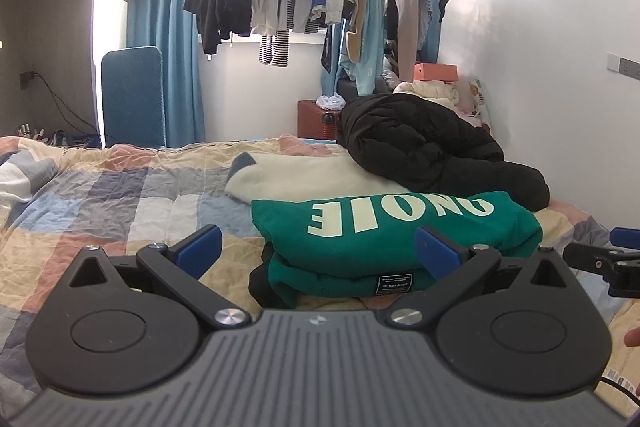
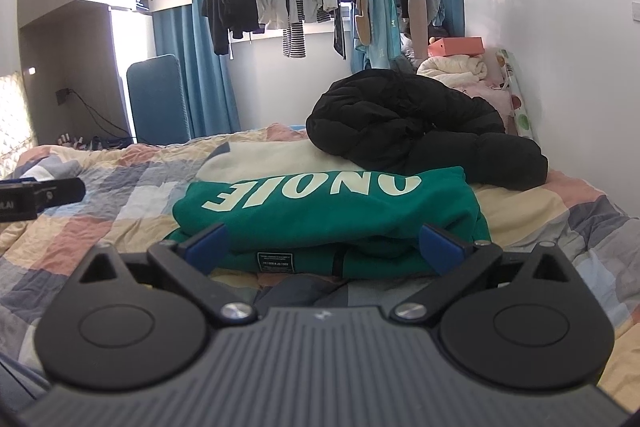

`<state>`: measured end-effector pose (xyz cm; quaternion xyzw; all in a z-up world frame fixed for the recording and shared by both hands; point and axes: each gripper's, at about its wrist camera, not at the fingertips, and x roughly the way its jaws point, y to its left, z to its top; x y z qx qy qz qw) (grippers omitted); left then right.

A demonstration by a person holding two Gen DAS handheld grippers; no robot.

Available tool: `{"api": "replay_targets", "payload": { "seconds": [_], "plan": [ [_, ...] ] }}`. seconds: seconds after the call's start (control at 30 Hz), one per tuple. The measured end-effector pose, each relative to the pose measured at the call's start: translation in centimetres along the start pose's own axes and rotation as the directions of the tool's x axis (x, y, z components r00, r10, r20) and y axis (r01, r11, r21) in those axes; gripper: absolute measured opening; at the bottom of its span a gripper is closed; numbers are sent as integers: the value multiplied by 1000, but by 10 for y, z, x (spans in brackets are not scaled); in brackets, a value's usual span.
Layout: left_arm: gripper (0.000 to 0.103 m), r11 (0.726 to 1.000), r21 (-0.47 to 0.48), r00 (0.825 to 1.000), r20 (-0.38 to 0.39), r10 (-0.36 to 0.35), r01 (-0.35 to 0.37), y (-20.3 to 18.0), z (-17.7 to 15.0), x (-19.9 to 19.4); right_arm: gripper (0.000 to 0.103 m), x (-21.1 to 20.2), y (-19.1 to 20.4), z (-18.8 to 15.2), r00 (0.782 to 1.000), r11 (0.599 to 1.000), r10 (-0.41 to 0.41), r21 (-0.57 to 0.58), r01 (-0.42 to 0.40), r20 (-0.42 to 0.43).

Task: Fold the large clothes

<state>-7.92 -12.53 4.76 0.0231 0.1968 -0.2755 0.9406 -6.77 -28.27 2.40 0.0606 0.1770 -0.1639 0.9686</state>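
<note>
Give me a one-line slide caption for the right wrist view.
Open right gripper faces a folded green sweatshirt on the checked bedspread, black puffer jacket behind it.

bed (image 2: 540, 211) | covered by checked quilt | folded green sweatshirt (image 2: 320, 211), cream garment (image 2: 264, 159) and black puffer jacket (image 2: 408, 123) laid on it

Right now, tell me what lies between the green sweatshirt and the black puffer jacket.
A cream garment lies flat between the green sweatshirt and the black puffer jacket, in both wrist views.

Both wrist views low, close, sharing green sweatshirt (image 1: 396, 227).
</note>
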Motion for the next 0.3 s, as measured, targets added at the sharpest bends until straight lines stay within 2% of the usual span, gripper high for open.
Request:
{"api": "replay_targets", "payload": {
  "seconds": [0.3],
  "plan": [
    [103, 1000, -12, 1000, -4, -2, 2, 5, 1, -4, 103, -1, 0, 0, 1000, 1000, -1, -1, 1, -2]
  ]
}}
